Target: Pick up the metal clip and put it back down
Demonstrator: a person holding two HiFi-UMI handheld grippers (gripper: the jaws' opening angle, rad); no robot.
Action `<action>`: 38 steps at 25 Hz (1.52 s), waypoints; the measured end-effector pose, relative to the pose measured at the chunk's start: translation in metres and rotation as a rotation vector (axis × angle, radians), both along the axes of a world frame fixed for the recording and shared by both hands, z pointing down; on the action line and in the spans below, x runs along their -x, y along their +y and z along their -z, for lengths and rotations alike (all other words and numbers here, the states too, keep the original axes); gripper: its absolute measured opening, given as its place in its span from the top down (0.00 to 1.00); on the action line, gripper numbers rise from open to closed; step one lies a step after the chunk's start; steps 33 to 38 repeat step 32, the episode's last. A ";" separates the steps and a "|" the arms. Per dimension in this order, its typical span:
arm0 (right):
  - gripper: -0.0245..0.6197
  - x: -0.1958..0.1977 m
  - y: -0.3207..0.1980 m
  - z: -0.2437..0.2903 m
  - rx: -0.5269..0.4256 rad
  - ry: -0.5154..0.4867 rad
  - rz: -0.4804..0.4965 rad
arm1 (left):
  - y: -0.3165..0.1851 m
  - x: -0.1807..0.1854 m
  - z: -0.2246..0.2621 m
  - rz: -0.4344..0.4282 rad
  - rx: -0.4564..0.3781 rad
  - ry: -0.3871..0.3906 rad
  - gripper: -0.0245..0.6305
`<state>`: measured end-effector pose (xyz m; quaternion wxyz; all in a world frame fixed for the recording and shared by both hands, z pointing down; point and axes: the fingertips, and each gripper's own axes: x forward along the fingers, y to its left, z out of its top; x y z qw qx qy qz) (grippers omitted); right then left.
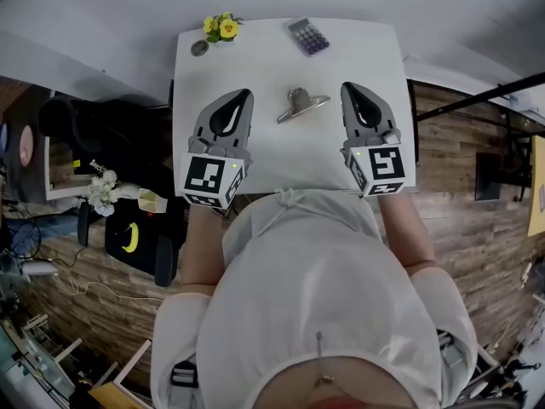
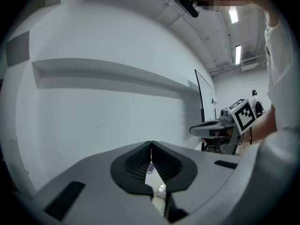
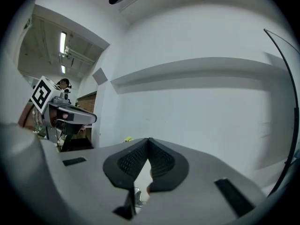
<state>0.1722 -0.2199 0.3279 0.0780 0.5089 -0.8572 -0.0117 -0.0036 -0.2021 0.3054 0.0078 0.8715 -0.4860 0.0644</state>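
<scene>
Metal clip (image 1: pixel 300 105) flat on the white bench (image 1: pixel 281 156), handles splayed, in the gap between the two pairs of jaws. Sits roughly level with both sets of tips, to the right of the left gripper (image 1: pixel 242 96) and to the left of the right gripper (image 1: pixel 349 89). Touches neither one, with bare bench showing on each side.

Left jaws together, ribbed pads meeting in a thin line at the tips, nothing clamped between them. Right jaws likewise pressed together and empty. Both grippers low over the near half of the bench, pointing away from the person, marker cubes at the near ends.

Beyond the jaws, near the far edge: a calculator (image 1: pixel 307 36), ahead of the gap between the two pairs and well apart from the clip. Ahead of the left jaws, at the far left corner: yellow flowers (image 1: pixel 221 27), with a small round object (image 1: pixel 199 48) just beside them.

Behind the grippers: bare forearms and the person's white top (image 1: pixel 315 296).
</scene>
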 end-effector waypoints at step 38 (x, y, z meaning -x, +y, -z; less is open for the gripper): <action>0.96 0.015 -0.016 -0.011 0.047 -0.036 0.039 | -0.006 0.011 0.001 0.023 -0.008 -0.015 0.93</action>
